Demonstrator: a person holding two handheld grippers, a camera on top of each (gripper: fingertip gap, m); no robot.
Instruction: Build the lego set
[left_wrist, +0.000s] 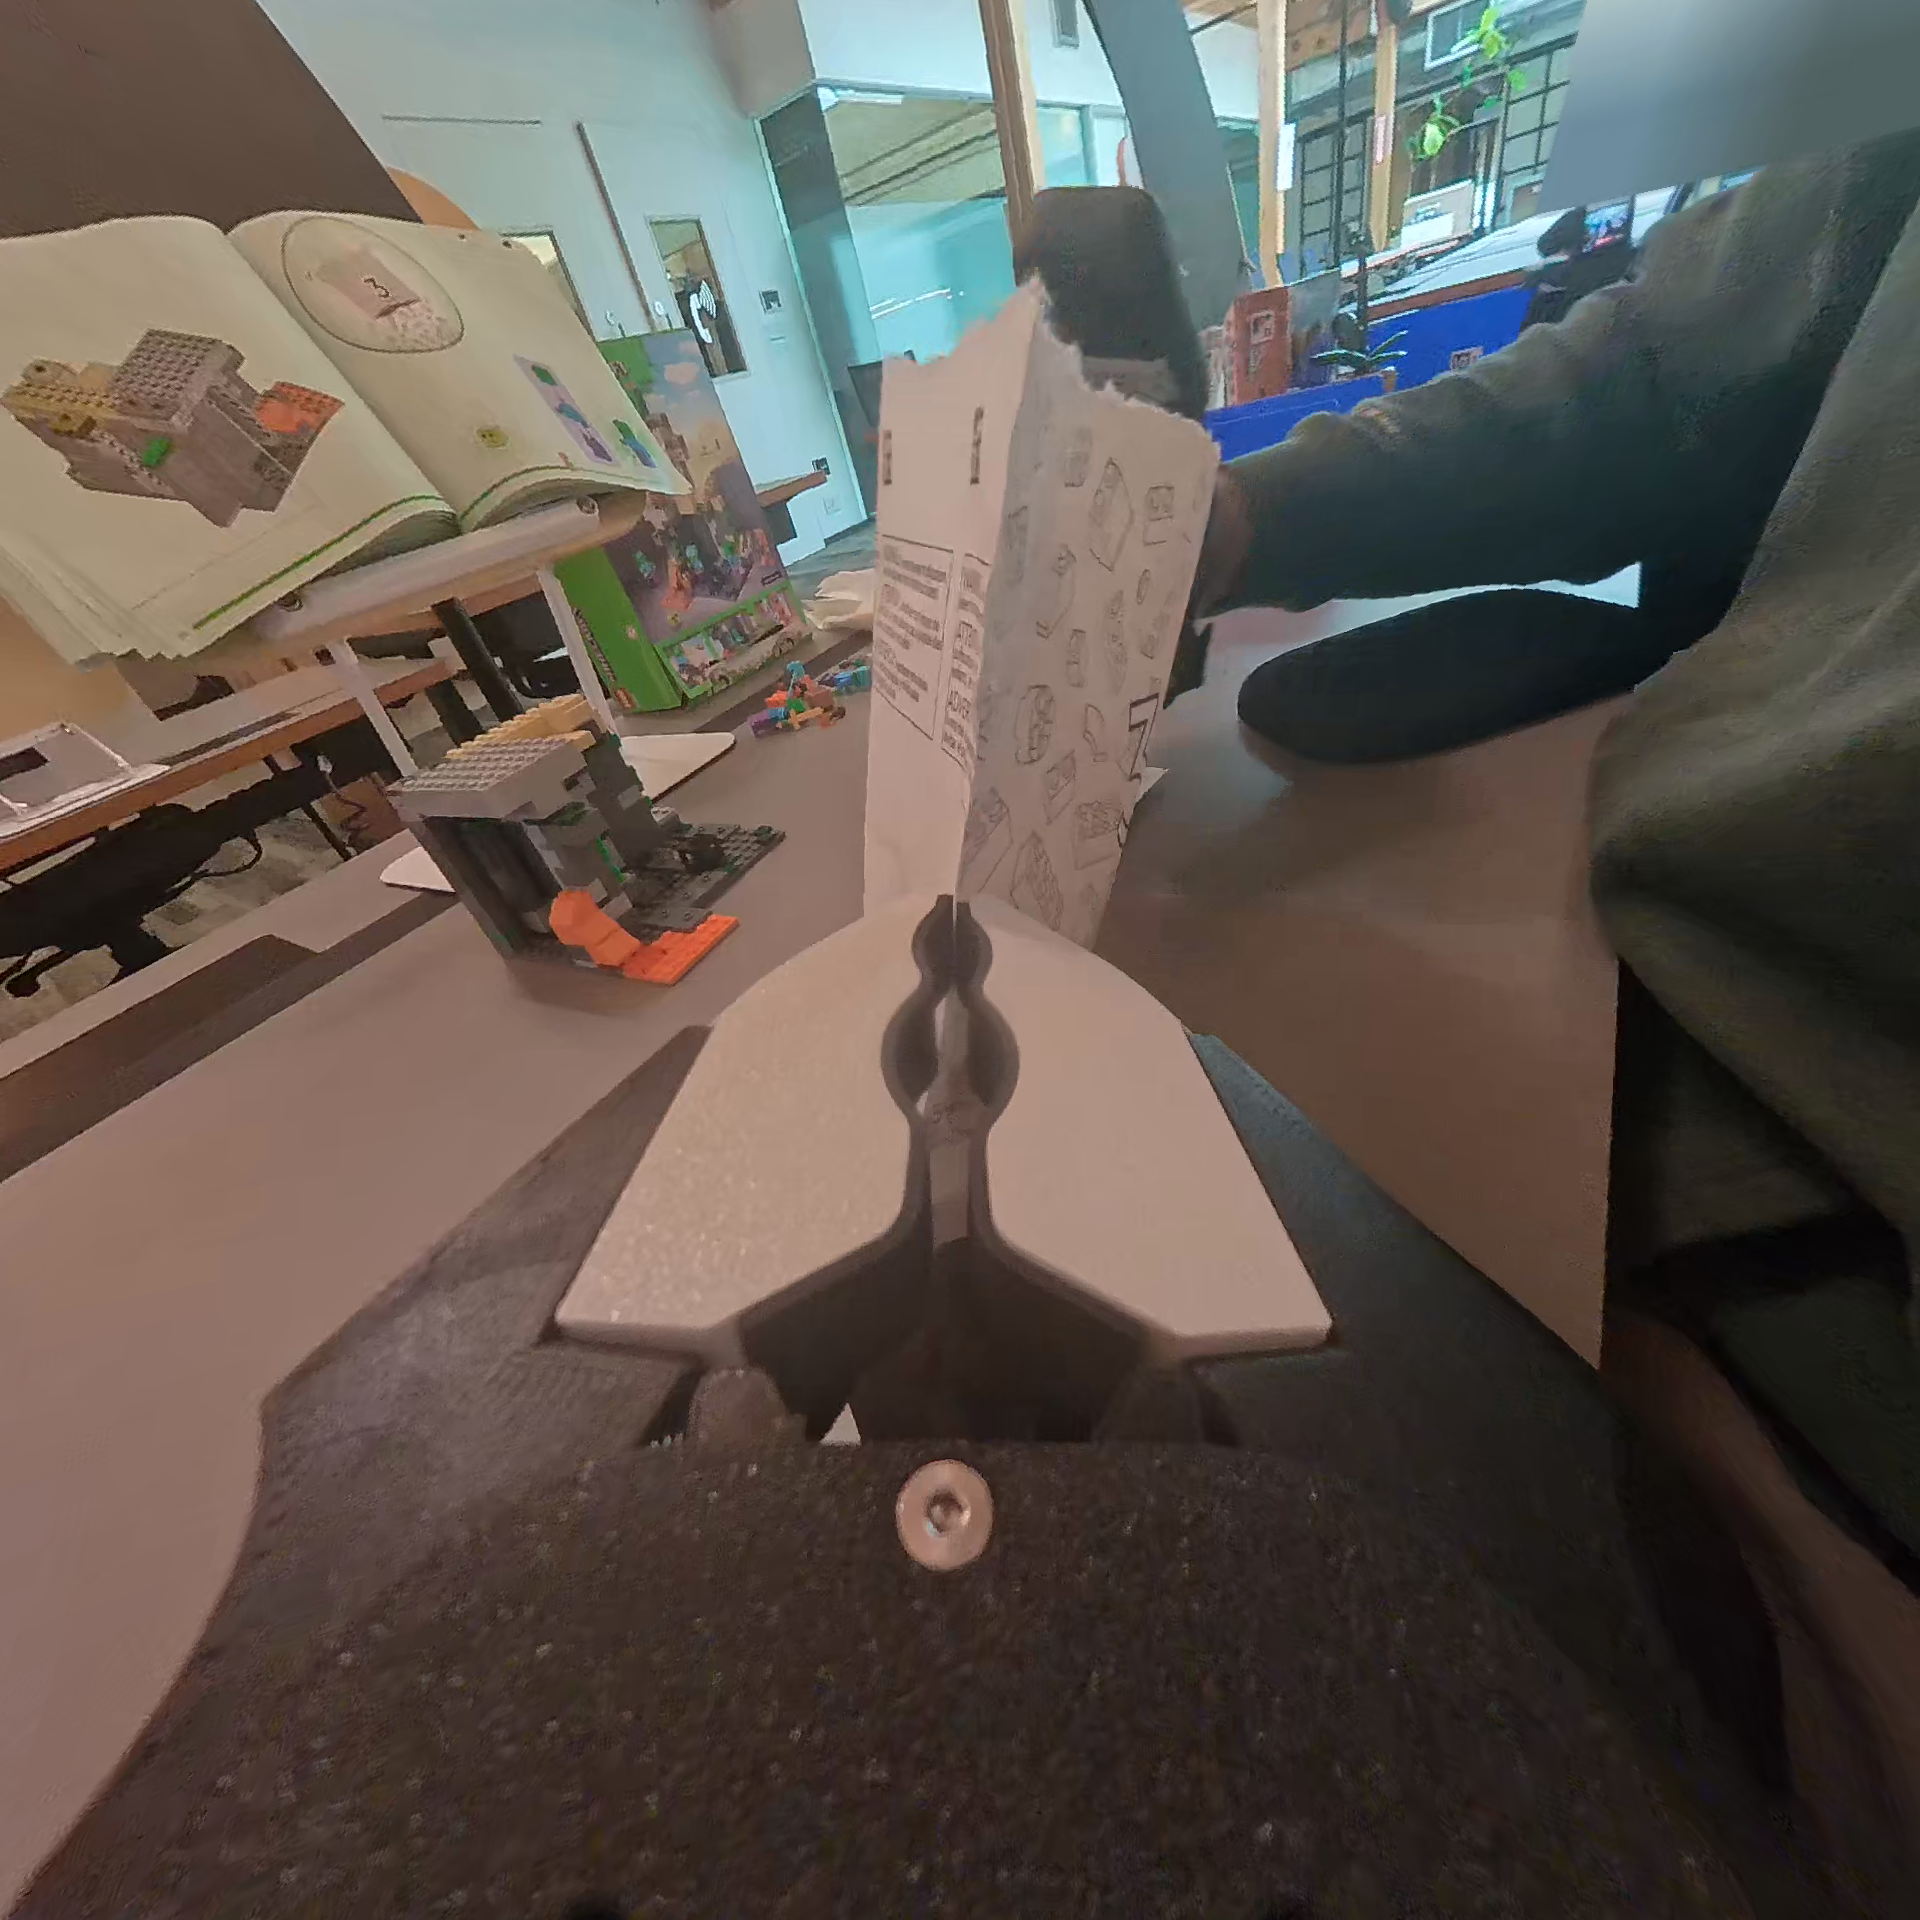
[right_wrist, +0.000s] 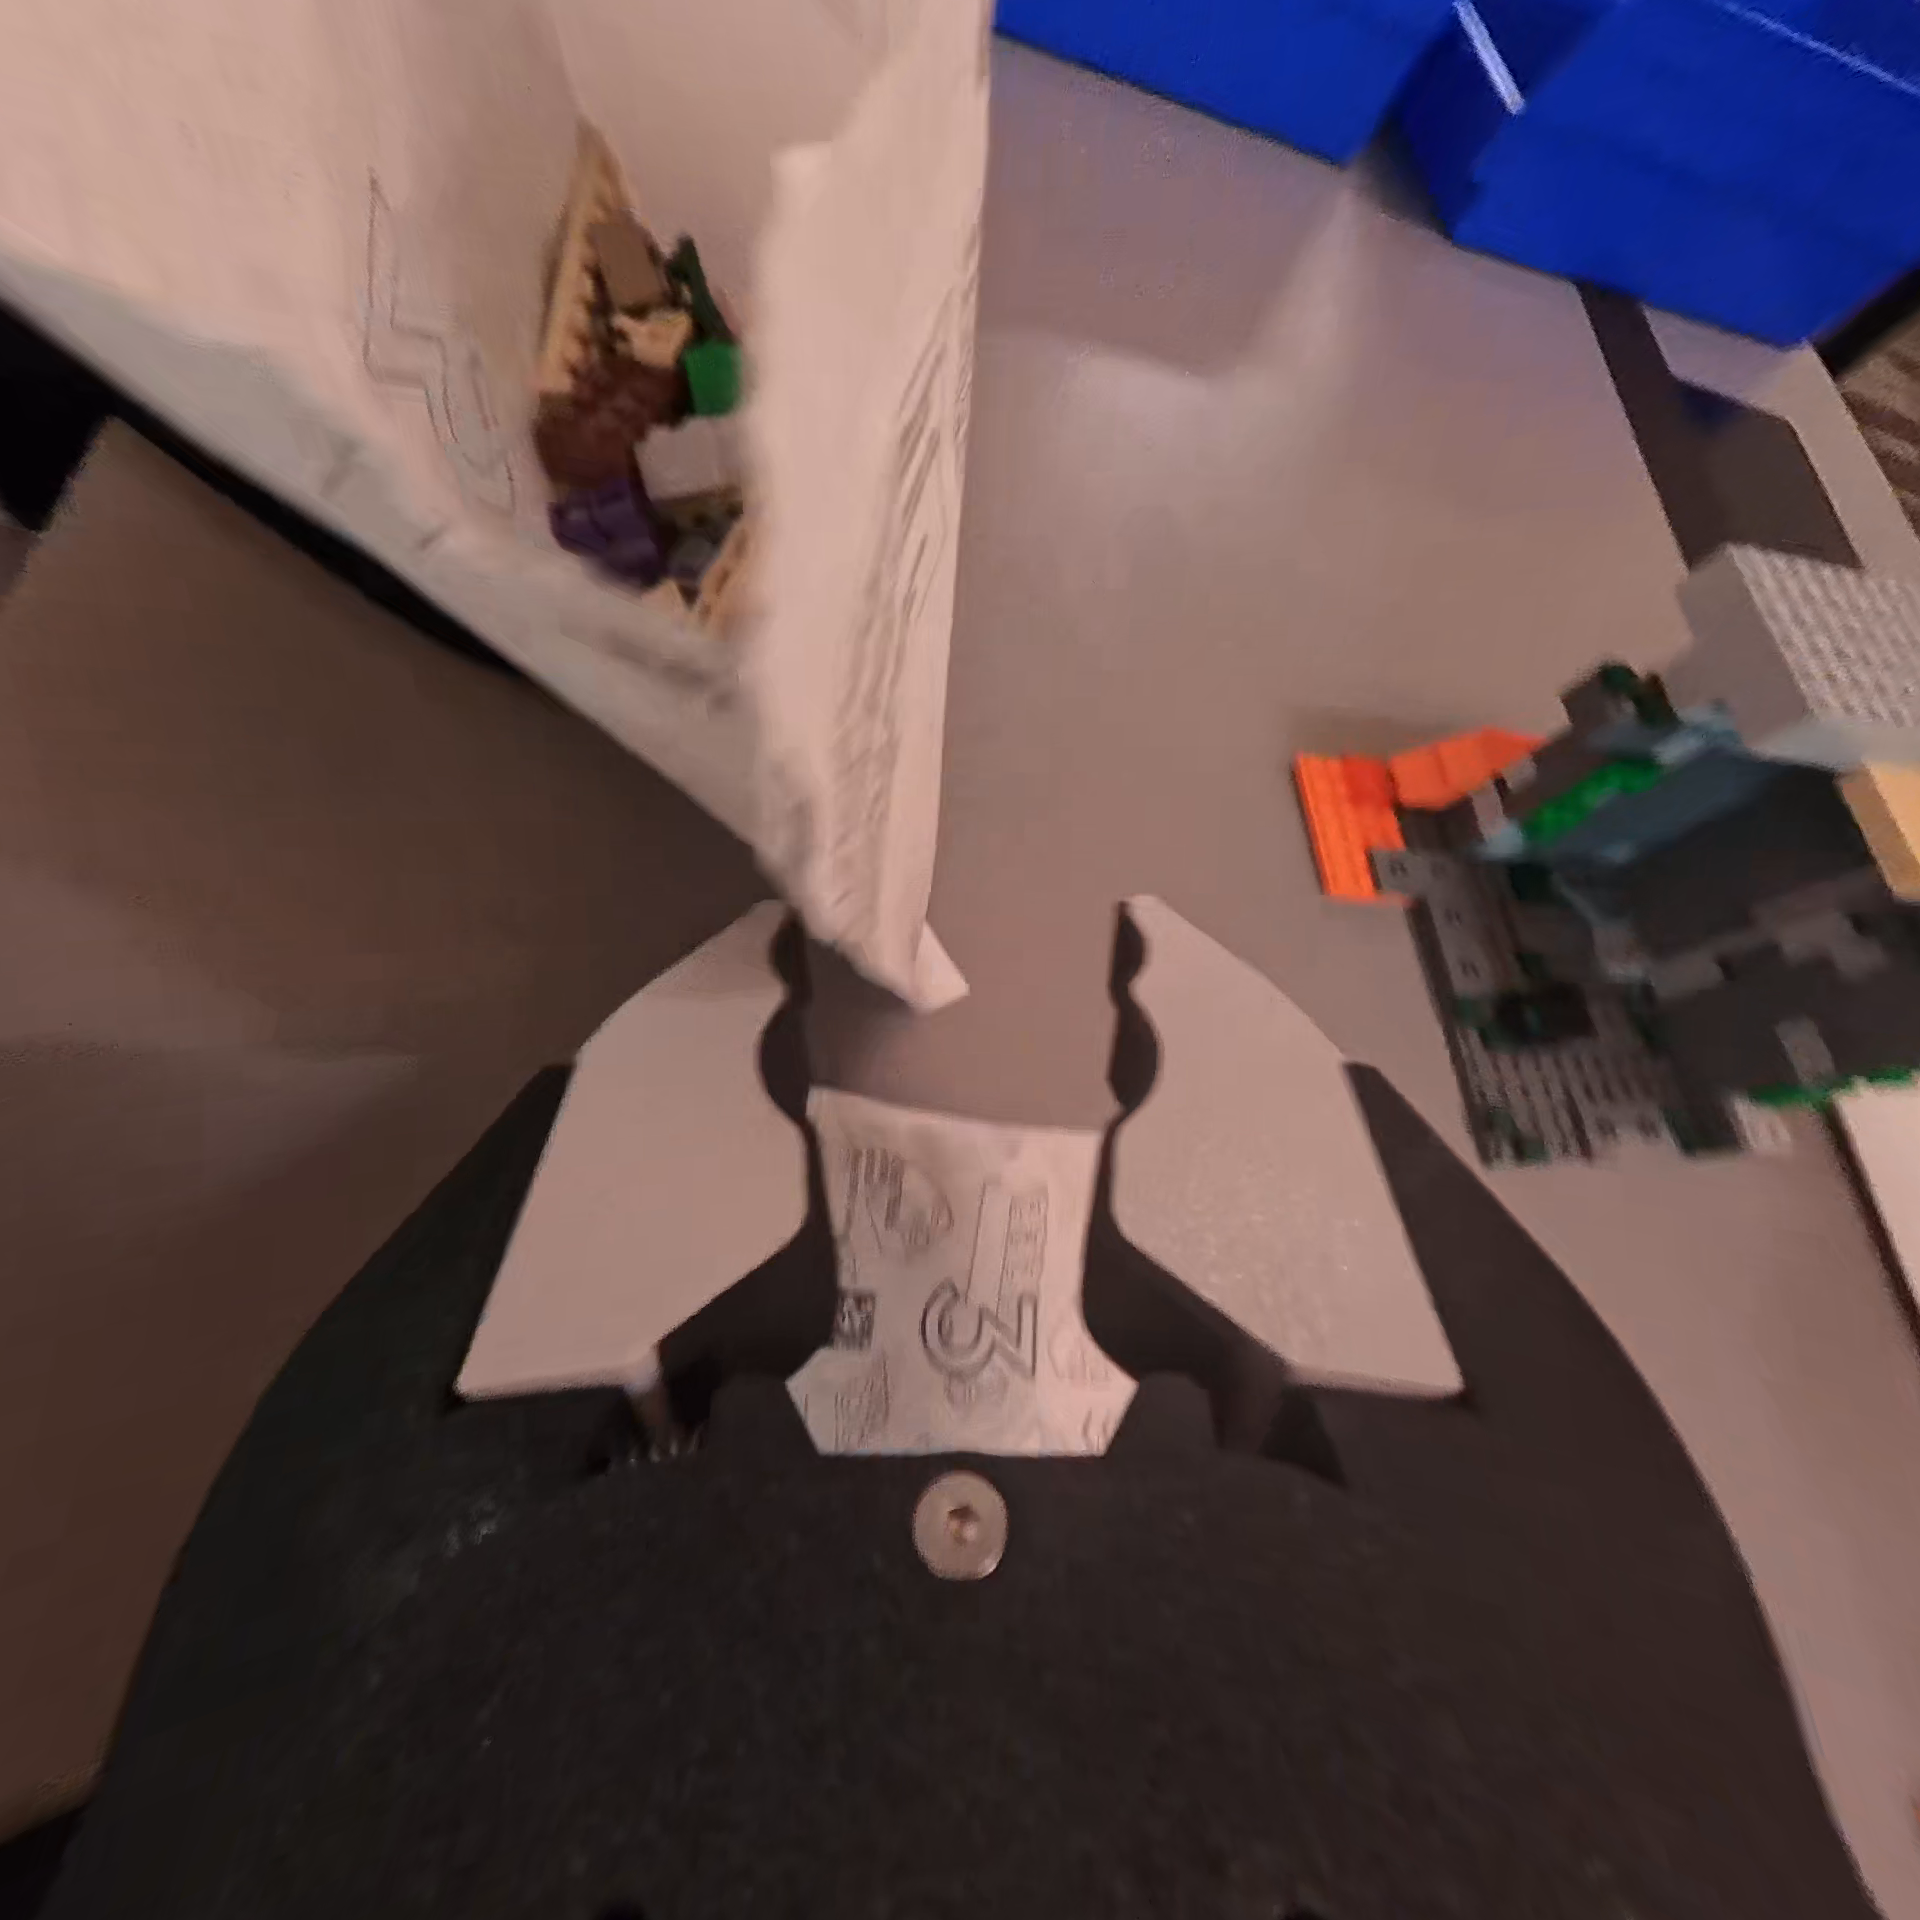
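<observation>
The white paper bag (left_wrist: 1039, 623) is clamped in the left gripper (left_wrist: 952, 914), while the right gripper (right_wrist: 951, 935) gapes beside its corner, brick model (right_wrist: 1621, 935) at three o'clock.

White paper bag (left_wrist: 1039, 623) printed with grey brick outlines, grey brick model (left_wrist: 561, 831) with orange pieces, grey-brown counter (left_wrist: 312, 1091), blue bins (right_wrist: 1558, 104)

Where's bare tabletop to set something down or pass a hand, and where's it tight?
Free: grey table between the white paper bag, the blue bins and the brick model; also the stretch left of the left gripper, in front of the model. Crowded: around the book stand, green box and loose bricks.
</observation>
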